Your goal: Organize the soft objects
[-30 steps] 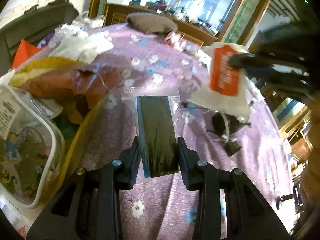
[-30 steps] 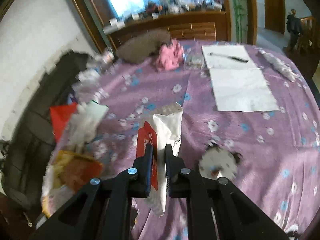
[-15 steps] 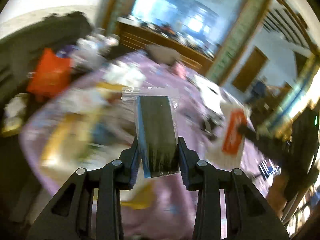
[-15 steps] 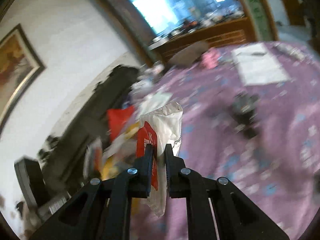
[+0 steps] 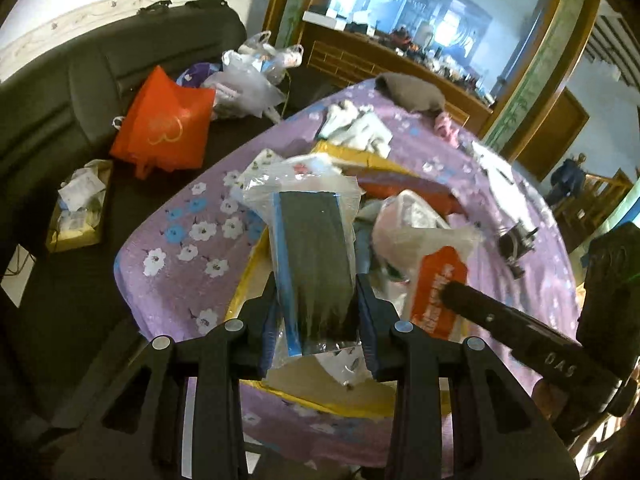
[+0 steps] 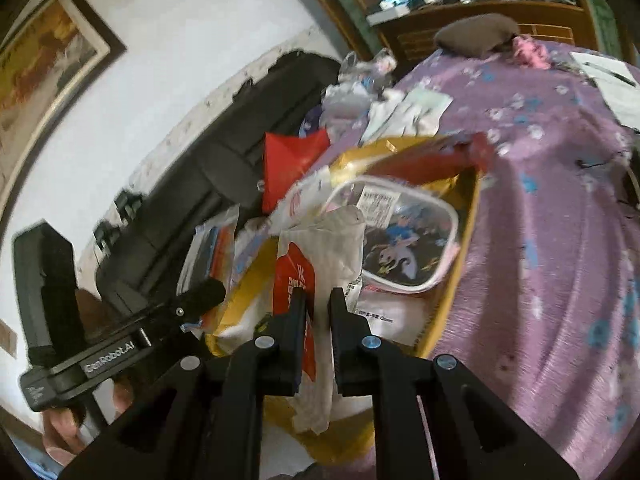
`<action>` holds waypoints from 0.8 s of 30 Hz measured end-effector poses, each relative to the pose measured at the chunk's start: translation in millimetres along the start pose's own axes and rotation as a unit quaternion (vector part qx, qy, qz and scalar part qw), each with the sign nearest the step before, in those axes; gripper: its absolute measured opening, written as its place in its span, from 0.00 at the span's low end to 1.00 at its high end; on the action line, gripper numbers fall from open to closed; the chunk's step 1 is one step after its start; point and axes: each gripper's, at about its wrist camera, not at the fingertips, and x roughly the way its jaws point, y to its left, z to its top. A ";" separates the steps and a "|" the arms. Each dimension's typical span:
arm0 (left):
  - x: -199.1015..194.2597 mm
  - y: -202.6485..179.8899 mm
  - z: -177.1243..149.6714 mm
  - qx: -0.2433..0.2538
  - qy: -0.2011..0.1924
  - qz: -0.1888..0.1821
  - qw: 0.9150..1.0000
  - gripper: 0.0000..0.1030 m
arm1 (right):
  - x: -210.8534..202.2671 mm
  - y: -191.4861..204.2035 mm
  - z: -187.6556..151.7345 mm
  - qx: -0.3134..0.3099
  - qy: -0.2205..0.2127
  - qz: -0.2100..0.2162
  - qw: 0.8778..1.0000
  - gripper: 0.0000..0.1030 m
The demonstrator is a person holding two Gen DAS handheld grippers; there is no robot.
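Purple floral tablecloth (image 5: 188, 264), cluttered with packets, lay beneath two hand-held grippers poised over a yellow-rimmed bag (image 6: 472, 216).

Left gripper (image 5: 316, 312) clamped a dark sponge-like block in clear wrap (image 5: 312, 256), its long axis running straight out from the jaws and tilted down toward the bag's mouth directly below; right gripper (image 6: 318, 304), jaws nearly together, pinched a white packet with a red label (image 6: 320, 264) that hung over the same opening, just beside the left tool. Both loads appeared about equally near the drop point, so crowding between the two tools looked the main risk. Inside the bag sat a clear pouch with a white rim (image 6: 400, 236), taking up much of the room. An orange bag (image 5: 164, 128) rested on the dark sofa (image 5: 60, 92) beyond the table edge, and a brown cushion (image 5: 412, 88) lay at the far side.
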 end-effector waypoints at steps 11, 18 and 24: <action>33.9 6.3 -6.7 0.021 0.042 -0.007 0.999 0.37 | 6.5 1.6 -7.7 -0.007 -0.010 -0.018 1.000 0.13; 21.8 -5.2 -21.1 0.019 0.032 -0.017 0.999 0.63 | -32.1 3.3 -28.5 -0.004 -0.056 -0.009 0.998 0.67; -13.9 -29.3 -19.7 0.029 -0.053 0.038 0.997 0.64 | -59.9 -4.3 -41.2 0.015 -0.078 -0.008 0.997 0.67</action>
